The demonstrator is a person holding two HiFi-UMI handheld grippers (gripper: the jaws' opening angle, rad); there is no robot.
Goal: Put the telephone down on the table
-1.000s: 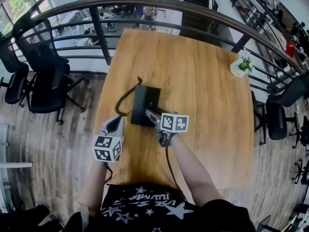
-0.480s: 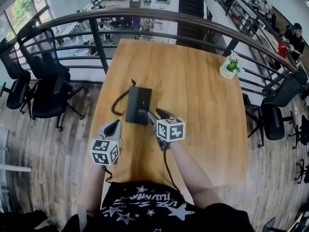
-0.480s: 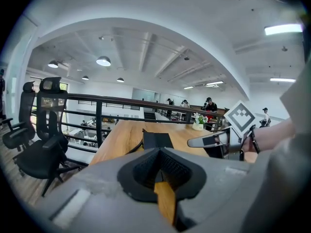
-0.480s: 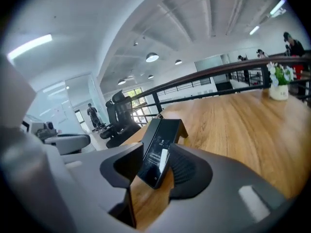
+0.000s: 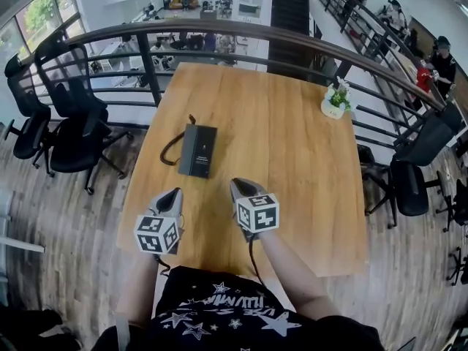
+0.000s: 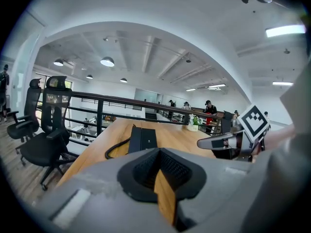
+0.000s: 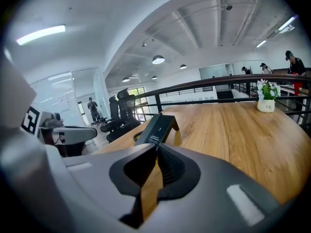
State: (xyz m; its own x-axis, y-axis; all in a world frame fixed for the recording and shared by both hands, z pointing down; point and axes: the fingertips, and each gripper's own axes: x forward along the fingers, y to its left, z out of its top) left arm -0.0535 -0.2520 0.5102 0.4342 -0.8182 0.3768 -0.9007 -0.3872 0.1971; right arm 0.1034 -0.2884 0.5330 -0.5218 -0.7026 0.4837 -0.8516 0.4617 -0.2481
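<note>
The black telephone [image 5: 198, 151] lies flat on the wooden table [image 5: 292, 159], its coiled cord [image 5: 170, 149] looped off its left side. It also shows in the left gripper view as the telephone [image 6: 142, 138] and in the right gripper view as the telephone [image 7: 158, 128]. My left gripper [image 5: 175, 193] hovers near the table's front edge, short of the telephone, jaws together and empty. My right gripper [image 5: 235, 183] hangs beside it, back from the telephone; its jaws are closing with nothing between them. Neither gripper touches the telephone.
A small white pot with a plant [image 5: 334, 102] stands at the table's far right corner. A curved railing [image 5: 219, 31] runs behind the table. Black office chairs [image 5: 73, 134] stand at the left, and more chairs [image 5: 417, 181] at the right.
My right gripper has come off the telephone, drawn back toward me and closed its jaws. The left gripper has drawn back too. The telephone stays flat on the table.
</note>
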